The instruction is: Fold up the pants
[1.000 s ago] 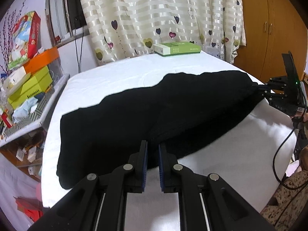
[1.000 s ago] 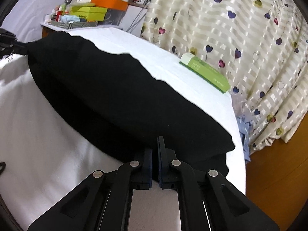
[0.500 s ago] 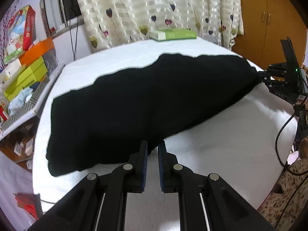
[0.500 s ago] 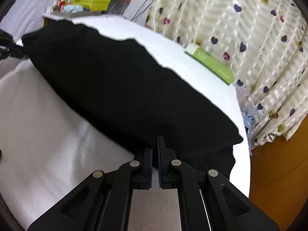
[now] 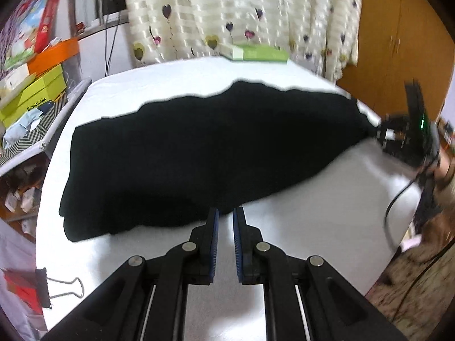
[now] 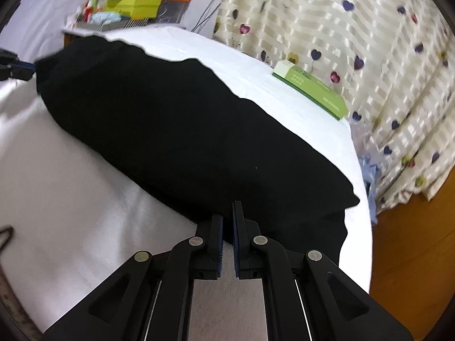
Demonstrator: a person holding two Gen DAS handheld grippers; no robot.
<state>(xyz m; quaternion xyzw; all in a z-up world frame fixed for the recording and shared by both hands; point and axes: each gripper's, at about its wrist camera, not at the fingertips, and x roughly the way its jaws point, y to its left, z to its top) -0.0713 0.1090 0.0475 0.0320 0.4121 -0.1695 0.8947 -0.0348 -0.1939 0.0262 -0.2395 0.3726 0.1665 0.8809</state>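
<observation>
A: Where do the black pants (image 5: 204, 153) sit?

B: Stretched lengthwise across the white surface (image 5: 327, 216), their far edge running short of the green box (image 5: 257, 53) by the curtain (image 5: 241, 8).

A: And the jaws?

B: The left gripper (image 5: 225, 217) pinches the near hem at one end, jaws nearly together; the right gripper (image 6: 227, 218) pinches the cloth at the other end likewise.

A: Room to move?

B: Bare white lies along the near side. A binder clip (image 5: 61, 287) sits at the surface's left edge.
</observation>
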